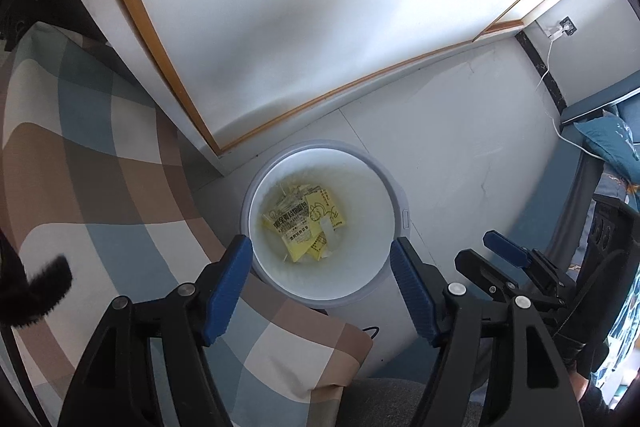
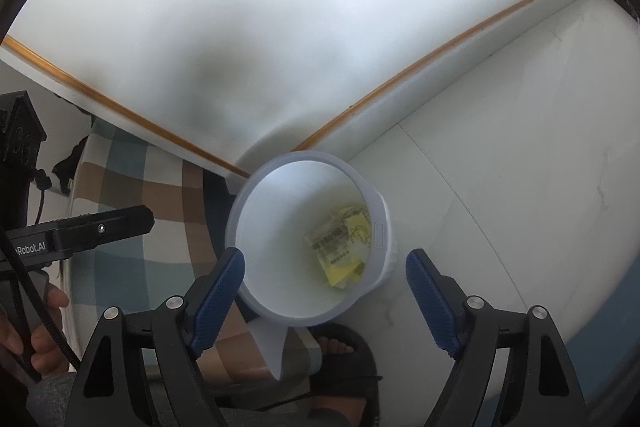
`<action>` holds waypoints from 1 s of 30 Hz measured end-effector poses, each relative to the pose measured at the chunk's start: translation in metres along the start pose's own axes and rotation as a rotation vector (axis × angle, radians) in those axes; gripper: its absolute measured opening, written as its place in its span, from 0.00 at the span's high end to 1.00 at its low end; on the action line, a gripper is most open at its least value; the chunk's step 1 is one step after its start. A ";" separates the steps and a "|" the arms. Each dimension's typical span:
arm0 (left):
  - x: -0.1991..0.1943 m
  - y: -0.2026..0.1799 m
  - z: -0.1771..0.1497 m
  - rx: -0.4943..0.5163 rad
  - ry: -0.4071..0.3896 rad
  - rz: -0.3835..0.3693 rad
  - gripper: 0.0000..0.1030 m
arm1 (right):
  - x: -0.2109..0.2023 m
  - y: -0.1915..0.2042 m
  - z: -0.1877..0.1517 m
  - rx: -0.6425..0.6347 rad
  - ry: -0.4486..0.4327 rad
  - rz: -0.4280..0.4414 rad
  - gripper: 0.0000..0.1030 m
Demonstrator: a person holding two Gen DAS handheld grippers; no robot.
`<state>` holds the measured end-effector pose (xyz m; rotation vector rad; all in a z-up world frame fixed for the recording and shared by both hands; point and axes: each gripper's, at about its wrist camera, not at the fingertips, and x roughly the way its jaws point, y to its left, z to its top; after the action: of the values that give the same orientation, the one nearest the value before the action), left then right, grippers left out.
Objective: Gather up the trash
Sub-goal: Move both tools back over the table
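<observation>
Yellow wrappers [image 1: 306, 223] lay in the bin [image 1: 394, 187] on the floor; both tools, left [image 1: 320, 283] and right [image 2: 325, 291], gaped empty above, no other trash visible.

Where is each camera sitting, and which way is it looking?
Left wrist view: on the left gripper, looking steeply down into the white bin; the right gripper shows at lower right.
Right wrist view: on the right gripper, looking down at the bin from the side; a hand and a sandalled foot show.
Both share the bin, its yellow wrappers, the checked cushion and open, empty jaws.
</observation>
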<state>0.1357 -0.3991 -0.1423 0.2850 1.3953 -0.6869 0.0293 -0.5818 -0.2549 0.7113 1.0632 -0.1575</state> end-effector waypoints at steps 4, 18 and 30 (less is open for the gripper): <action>-0.012 0.002 -0.007 -0.018 -0.042 0.020 0.22 | -0.010 0.003 0.001 -0.010 -0.021 0.001 0.16; -0.051 0.015 -0.036 -0.051 -0.162 0.112 0.21 | -0.054 0.029 -0.005 -0.071 -0.080 0.000 0.12; -0.114 0.053 -0.064 -0.116 -0.312 0.135 0.21 | -0.103 0.095 -0.003 -0.191 -0.184 0.029 0.11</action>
<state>0.1132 -0.2904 -0.0553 0.1692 1.1021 -0.5123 0.0180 -0.5286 -0.1254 0.5293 0.8784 -0.0932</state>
